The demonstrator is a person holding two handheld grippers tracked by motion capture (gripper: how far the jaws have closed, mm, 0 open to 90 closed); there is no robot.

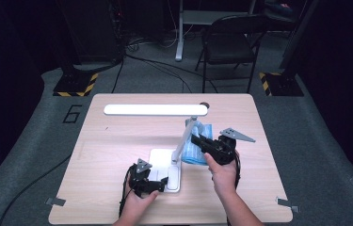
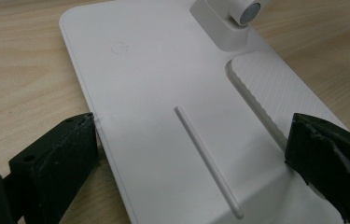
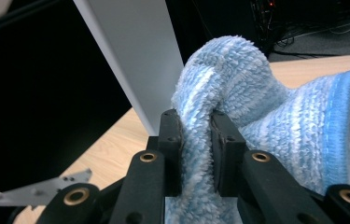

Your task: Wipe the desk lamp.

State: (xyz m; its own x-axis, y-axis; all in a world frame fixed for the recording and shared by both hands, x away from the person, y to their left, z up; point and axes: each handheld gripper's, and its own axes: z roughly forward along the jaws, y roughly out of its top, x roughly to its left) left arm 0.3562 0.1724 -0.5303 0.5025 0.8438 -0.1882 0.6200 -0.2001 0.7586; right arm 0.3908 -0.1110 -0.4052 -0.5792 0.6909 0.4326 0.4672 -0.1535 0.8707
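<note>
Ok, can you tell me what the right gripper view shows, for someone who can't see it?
Two black fingers pinch a fluffy blue cloth, held up beside a white lamp arm. The wooden table lies below.

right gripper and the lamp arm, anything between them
Yes: the blue cloth. The right gripper pinches a fold of it, and in the right gripper view the cloth bulges up beside the white lamp arm, seemingly against it.

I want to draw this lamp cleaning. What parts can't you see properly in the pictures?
- Blue cloth, high view: the right gripper and lamp arm cover part of it.
- Lamp base, left gripper view: near end cut off by the picture's bottom edge.
- Lamp arm, right gripper view: top cut off by the picture's upper edge.
</note>
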